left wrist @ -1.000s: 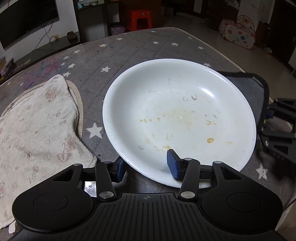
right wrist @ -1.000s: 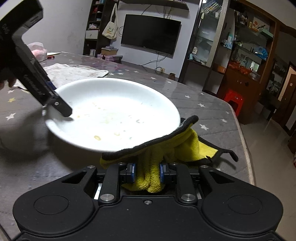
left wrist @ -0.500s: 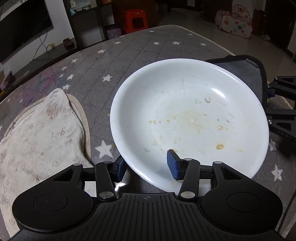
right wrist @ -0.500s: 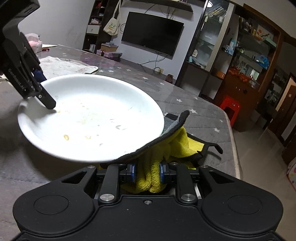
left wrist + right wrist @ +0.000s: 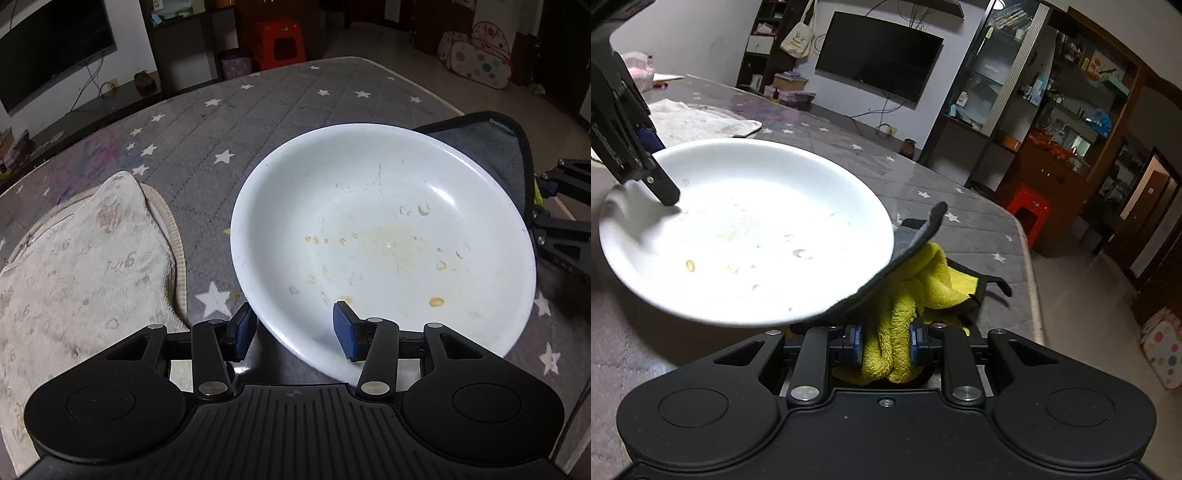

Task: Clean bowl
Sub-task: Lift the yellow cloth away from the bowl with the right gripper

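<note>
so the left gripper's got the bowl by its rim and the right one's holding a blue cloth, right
Not quite: the cloth pinched in the right gripper is yellow with a grey backing, as the right wrist view shows. The left gripper does hold the bowl by its rim.

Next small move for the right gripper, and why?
Probably lift the yellow cloth over the rim and onto the stains. The right gripper grips the cloth, which sits under the bowl's edge; the left gripper pinches the opposite rim; residue inside is unwiped.
</note>
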`<state>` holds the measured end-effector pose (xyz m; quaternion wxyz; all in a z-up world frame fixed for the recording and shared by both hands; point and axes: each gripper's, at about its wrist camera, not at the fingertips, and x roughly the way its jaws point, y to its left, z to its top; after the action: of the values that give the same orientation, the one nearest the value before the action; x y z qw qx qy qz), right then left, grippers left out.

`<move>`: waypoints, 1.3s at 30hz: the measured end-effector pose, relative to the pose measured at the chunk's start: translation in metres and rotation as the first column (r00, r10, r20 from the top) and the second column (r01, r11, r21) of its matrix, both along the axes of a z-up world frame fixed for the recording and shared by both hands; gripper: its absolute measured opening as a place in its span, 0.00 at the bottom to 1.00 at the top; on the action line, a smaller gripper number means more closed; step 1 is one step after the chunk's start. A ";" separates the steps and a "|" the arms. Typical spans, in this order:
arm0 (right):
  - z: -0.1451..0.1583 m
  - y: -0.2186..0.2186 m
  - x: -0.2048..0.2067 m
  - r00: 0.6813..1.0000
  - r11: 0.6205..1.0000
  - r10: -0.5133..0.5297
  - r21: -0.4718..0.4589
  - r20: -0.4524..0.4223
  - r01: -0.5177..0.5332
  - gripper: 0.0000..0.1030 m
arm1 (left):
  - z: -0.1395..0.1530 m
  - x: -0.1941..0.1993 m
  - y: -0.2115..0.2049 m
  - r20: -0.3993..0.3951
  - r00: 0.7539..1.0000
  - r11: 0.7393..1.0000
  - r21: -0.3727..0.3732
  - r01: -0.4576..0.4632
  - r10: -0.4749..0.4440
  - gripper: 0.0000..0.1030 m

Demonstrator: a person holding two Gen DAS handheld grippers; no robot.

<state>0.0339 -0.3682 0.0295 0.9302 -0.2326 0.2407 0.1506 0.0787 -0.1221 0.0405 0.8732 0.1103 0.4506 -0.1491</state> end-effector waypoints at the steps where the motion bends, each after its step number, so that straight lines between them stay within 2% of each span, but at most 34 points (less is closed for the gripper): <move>1: 0.002 -0.001 -0.001 1.000 1.000 -0.005 -0.004 0.005 0.005 0.23 | 0.001 -0.001 0.000 0.002 1.000 1.000 -0.001 -0.002 0.002 0.47; 6: 0.010 -0.006 -0.007 0.999 0.999 -0.035 -0.035 0.038 0.037 0.23 | 0.005 -0.007 0.003 0.012 1.000 1.000 -0.014 -0.014 0.015 0.47; 14: 0.025 -0.024 -0.013 0.988 0.978 -0.109 -0.165 0.110 0.127 0.22 | 0.011 -0.016 0.008 0.027 0.999 0.999 -0.040 -0.024 0.025 0.47; 19: 0.031 -0.033 -0.016 0.975 0.939 -0.142 -0.288 0.172 0.188 0.22 | 0.011 -0.017 0.008 0.026 0.999 0.998 -0.051 -0.022 0.023 0.47; 21: 0.035 -0.042 -0.012 0.958 0.902 -0.184 -0.349 0.221 0.254 0.22 | 0.011 -0.019 0.009 0.022 0.999 0.998 -0.059 -0.022 0.023 0.47; 22: 0.036 -0.043 -0.011 0.953 0.896 -0.195 -0.352 0.231 0.269 0.22 | 0.011 -0.020 0.009 0.019 1.000 0.998 -0.065 -0.022 0.024 0.47; 25: 0.044 -0.055 -0.006 0.948 0.914 -0.240 -0.279 0.210 0.293 0.22 | 0.011 -0.024 0.011 0.010 0.999 0.996 -0.089 -0.031 0.032 0.47; 28: 0.038 -0.052 -0.004 0.958 0.937 -0.232 -0.227 0.170 0.268 0.22 | 0.012 -0.029 0.012 0.008 0.998 0.993 -0.108 -0.056 0.057 0.49; 30: 0.029 -0.046 0.000 0.970 0.966 -0.220 -0.118 0.100 0.231 0.22 | 0.013 -0.032 0.015 0.003 0.996 0.988 -0.123 -0.088 0.089 0.53; 32: 0.020 -0.039 0.003 0.979 0.979 -0.198 -0.035 0.042 0.200 0.22 | 0.016 -0.036 0.019 -0.005 0.991 0.980 -0.149 -0.135 0.135 0.54; 36: 0.007 -0.026 0.002 0.990 0.985 -0.139 0.097 -0.037 0.142 0.22 | 0.018 -0.045 0.022 -0.010 0.984 0.969 -0.174 -0.176 0.177 0.55; 39: 0.002 -0.019 -0.003 0.992 0.975 -0.099 0.193 -0.084 0.114 0.22 | 0.018 -0.049 0.024 -0.017 0.981 0.963 -0.189 -0.192 0.193 0.56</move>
<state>0.0310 -0.3875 0.0312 0.9458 -0.1204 0.2709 0.1322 0.0293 -0.0981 0.0584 0.8906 -0.0176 0.4420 -0.1058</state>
